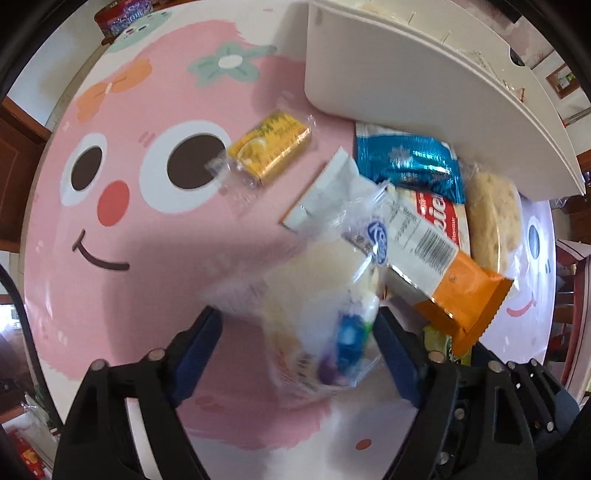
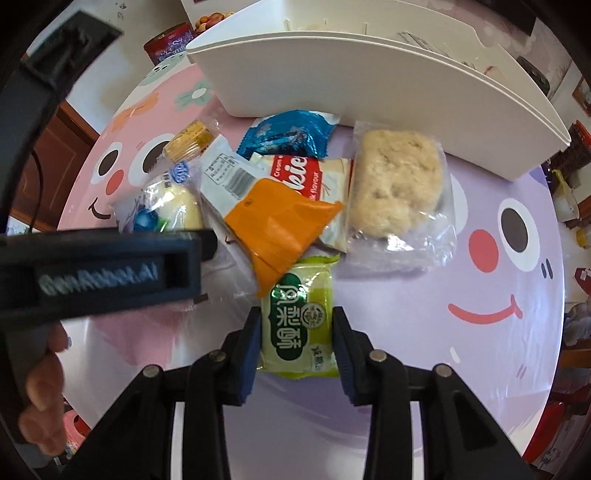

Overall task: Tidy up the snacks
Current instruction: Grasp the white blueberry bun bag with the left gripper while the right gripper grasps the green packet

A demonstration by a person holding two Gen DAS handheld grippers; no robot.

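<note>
In the left wrist view my left gripper point(image 1: 295, 321) points down at the table with a clear-wrapped pale snack point(image 1: 317, 317) between its blue pads. The right pad is at the wrapper and a gap of table shows by the left pad, so it is open. In the right wrist view my right gripper point(image 2: 296, 328) is shut on a green snack packet point(image 2: 295, 332), with both pads against its sides. The packet lies flat on the table, its far end under an orange-and-white cream pie packet point(image 2: 280, 221).
A white bin point(image 2: 332, 66) stands at the back. In front of it lie a blue foil packet point(image 2: 291, 133), a pale cake in a clear bag point(image 2: 395, 184) and a yellow boxed snack point(image 1: 273, 147). A hand point(image 2: 44, 387) holds the left gripper. A red tin point(image 1: 122, 14) sits at the far edge.
</note>
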